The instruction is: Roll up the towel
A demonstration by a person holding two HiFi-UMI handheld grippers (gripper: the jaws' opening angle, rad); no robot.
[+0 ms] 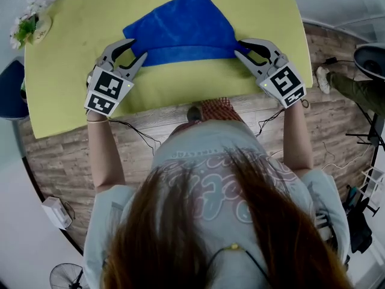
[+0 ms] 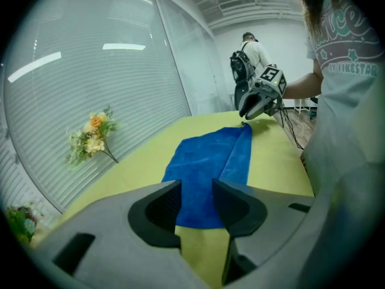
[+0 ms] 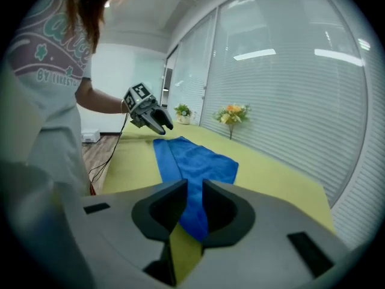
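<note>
1. Left gripper view: the jaws of the left gripper (image 2: 197, 188) cover part of the near edge of the towel (image 2: 207, 155).
2. Right gripper view: the jaws of the right gripper (image 3: 194, 188) cover part of the towel's near end.
3. Head view: the top edge cuts off the far side of the bench (image 1: 72, 71).

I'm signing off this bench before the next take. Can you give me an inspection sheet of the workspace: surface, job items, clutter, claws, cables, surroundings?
Surface: yellow-green table cover, lying flat.
Job's things: blue towel, near edge turned over, most of it still flat.
Clutter: flowers at the far left corner; nothing else seen.
Grippers: left claw and right claw are open, one at each end of the turned edge, holding nothing.
Cables: a thin cable trails from each gripper over the near edge.
Surroundings: wooden floor, fan, window blinds, another person in the background.
</note>
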